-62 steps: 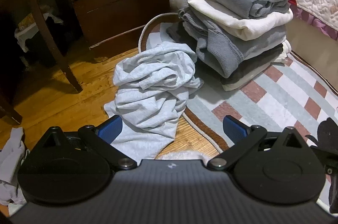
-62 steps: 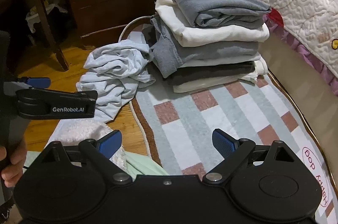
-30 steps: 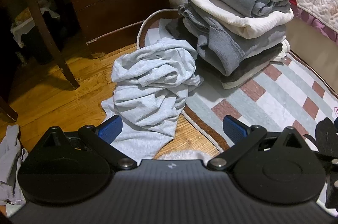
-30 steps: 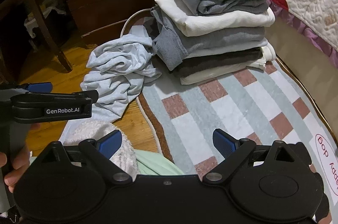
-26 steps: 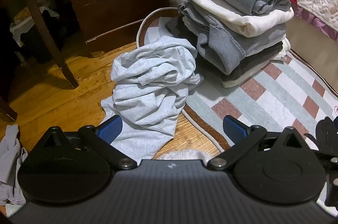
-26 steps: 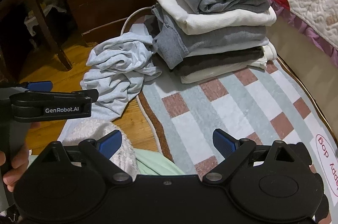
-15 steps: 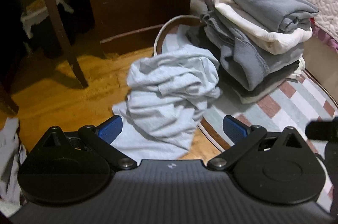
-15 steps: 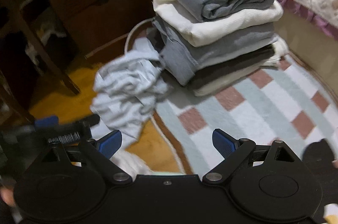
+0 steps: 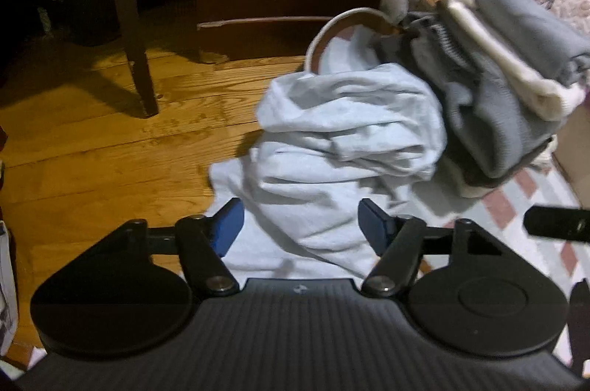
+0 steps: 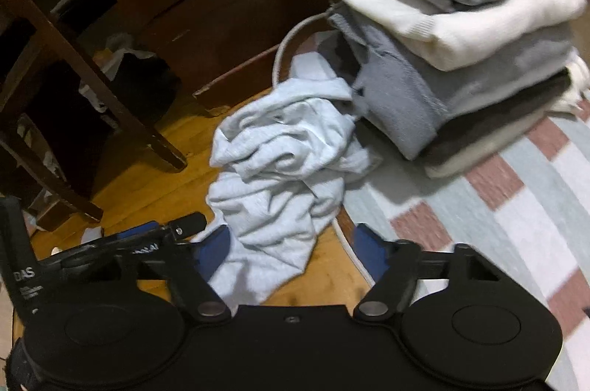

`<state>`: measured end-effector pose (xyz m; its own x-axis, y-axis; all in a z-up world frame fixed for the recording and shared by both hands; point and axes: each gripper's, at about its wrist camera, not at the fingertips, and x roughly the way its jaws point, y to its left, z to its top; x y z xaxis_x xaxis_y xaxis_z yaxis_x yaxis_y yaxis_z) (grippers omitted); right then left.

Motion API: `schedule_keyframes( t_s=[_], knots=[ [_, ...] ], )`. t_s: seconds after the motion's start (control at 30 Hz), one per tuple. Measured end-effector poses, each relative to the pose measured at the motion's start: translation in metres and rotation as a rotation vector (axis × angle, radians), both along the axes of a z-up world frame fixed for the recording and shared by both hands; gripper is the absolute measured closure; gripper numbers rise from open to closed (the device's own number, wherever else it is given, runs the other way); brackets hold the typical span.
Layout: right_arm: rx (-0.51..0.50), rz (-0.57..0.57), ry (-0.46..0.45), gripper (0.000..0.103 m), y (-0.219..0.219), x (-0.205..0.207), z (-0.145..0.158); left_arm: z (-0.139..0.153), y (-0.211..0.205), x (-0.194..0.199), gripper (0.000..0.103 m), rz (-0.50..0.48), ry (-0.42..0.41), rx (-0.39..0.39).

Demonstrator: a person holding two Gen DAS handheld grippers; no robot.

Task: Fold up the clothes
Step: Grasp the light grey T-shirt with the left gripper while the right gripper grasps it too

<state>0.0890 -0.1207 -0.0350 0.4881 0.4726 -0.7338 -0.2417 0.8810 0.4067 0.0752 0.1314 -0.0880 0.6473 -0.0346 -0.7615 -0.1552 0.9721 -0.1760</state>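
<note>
fingers of left gripper (image 9: pixel 300 227) and right gripper (image 10: pixel 289 249) parted, empty, over crumpled garment (image 9: pixel 343 140).

Both wrist cameras sat low over the floor, each looking forward along its own fingers. The left view faced the crumpled pale garment (image 9: pixel 343 140) close ahead, with the wooden floor (image 9: pixel 92 147) to its left. The right view looked from a little farther back and to the right — taking in more of the striped rug (image 10: pixel 516 217). They shared the garment and the stack of folded clothes (image 10: pixel 472 33) — blurred in both.
</note>
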Motion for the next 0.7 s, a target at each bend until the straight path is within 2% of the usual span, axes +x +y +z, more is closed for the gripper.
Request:
schedule_keyframes(
  t_s=[0.07,0.23,0.3,0.37,0.43,0.57,0.67,0.7],
  knots=[
    [0.027,0.024,-0.007,0.06,0.003,0.009,-0.006,-0.01,0.007,0.006,0.042,0.006,0.009,0.0],
    [0.047,0.047,-0.008,0.059,0.014,0.035,-0.027,-0.034,0.026,0.023,0.042,0.03,0.03,-0.02],
    [0.047,0.04,0.009,0.054,0.017,0.047,-0.038,-0.043,0.033,0.031,0.042,0.033,0.028,-0.031],
    [0.046,0.007,0.035,0.033,0.018,0.061,-0.05,-0.05,0.037,0.037,0.039,0.021,0.029,-0.057],
    [0.057,-0.042,0.058,0.026,0.014,0.073,-0.062,-0.059,0.039,0.043,0.039,0.003,0.029,-0.078],
    [0.091,-0.116,0.102,0.026,0.008,0.1,-0.084,-0.077,0.039,0.056,0.033,-0.035,0.041,-0.144],
    [0.099,-0.106,0.087,0.023,0.019,0.115,-0.096,-0.09,0.038,0.064,0.027,-0.05,0.043,-0.197],
    [0.091,-0.09,0.074,0.022,0.026,0.118,-0.1,-0.095,0.036,0.068,0.024,-0.062,0.05,-0.192]
  ],
)
